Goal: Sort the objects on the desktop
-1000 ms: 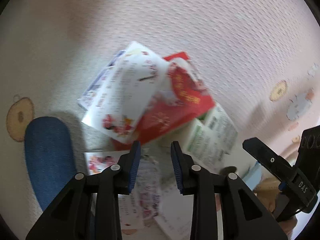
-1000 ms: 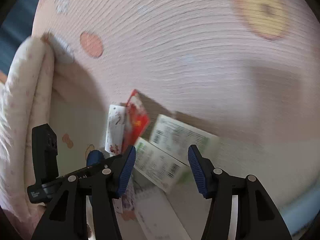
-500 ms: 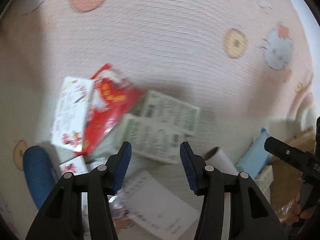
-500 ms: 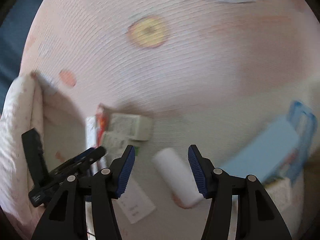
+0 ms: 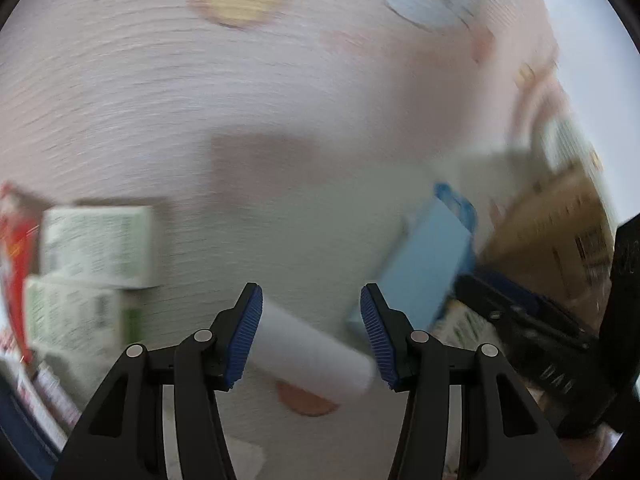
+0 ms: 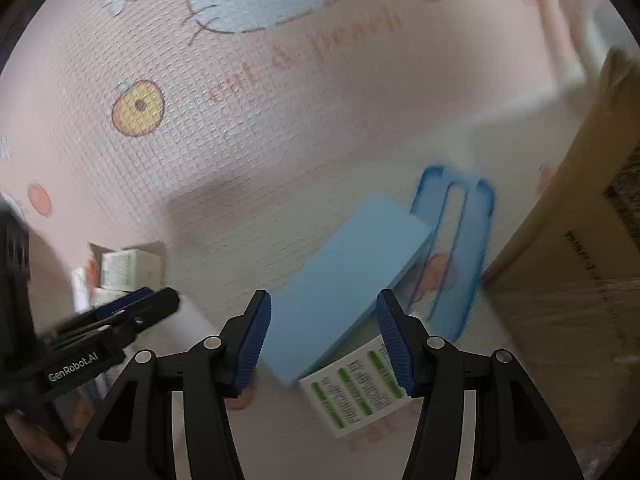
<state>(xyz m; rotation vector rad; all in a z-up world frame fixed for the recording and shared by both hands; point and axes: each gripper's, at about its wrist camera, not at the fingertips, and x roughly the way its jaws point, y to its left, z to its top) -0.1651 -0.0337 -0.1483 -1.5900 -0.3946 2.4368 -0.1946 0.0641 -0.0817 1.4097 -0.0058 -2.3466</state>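
Only one thing reads clean: "GenRobot.AI" in white letters on the black body of the left gripper (image 6: 132, 312), seen from the right wrist view. The pink mat (image 6: 280, 128) has reddish lettering printed under the cat face, too smeared to make out. The white card with green bars (image 6: 356, 388) carries lines of print, not legible. The cardboard box (image 6: 580, 240) has dark print down its side, unreadable at this angle. In the left wrist view the right gripper (image 5: 532, 328) shows faint pale letters, can't tell what, and the green-and-white boxes (image 5: 96, 240) are just blur.
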